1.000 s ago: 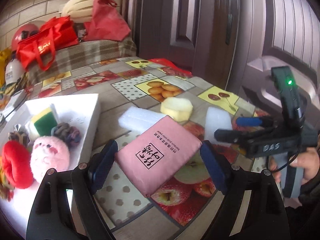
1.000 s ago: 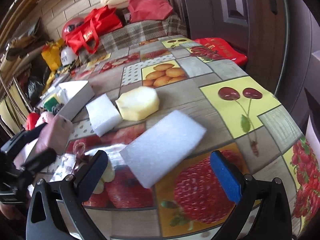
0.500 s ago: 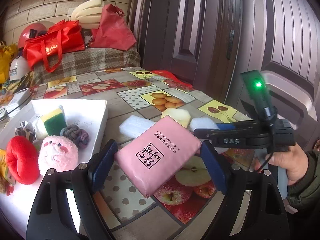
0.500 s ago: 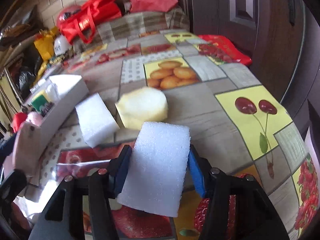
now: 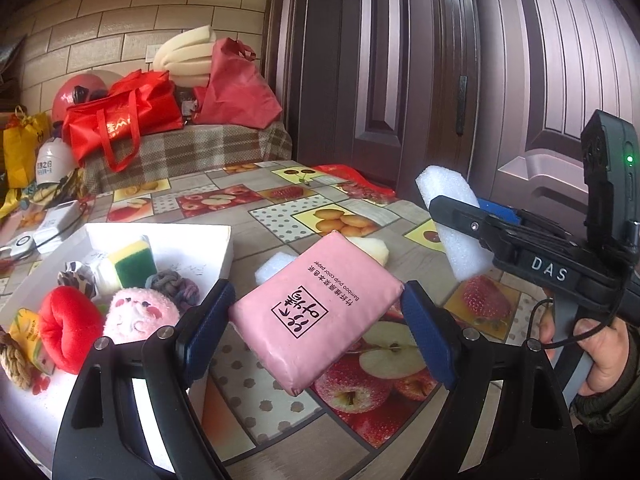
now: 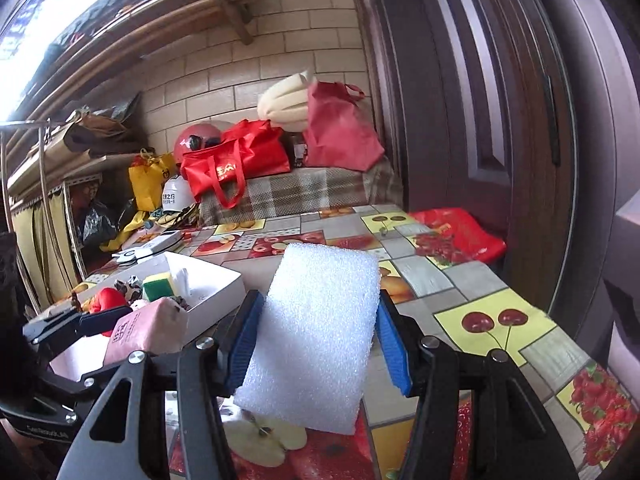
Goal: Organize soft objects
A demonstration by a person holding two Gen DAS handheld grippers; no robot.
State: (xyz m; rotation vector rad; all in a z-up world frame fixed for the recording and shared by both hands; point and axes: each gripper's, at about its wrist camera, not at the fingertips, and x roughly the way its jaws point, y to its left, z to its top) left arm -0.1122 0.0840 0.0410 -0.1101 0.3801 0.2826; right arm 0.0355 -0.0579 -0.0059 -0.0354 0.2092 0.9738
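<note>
Clamping pink tissue pack [image 5: 316, 312], left gripper [image 5: 316, 320] hides foam beyond; right gripper [image 6: 320, 344] grips white foam [image 6: 316, 332].

Your left wrist camera sits close above the fruit-print table [image 5: 280, 216], facing the brick wall [image 5: 120, 20], white tray [image 5: 224, 240] lower left. Your right wrist camera faces likewise; both share table, tray [image 6: 224, 292], wall.

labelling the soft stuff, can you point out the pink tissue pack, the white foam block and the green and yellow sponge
pink tissue pack [image 5: 316, 312], left wrist view, middle of its printed top face
white foam block [image 6: 316, 332], right wrist view, centre of its broad face
green and yellow sponge [image 5: 134, 266], left wrist view, its green side
</note>
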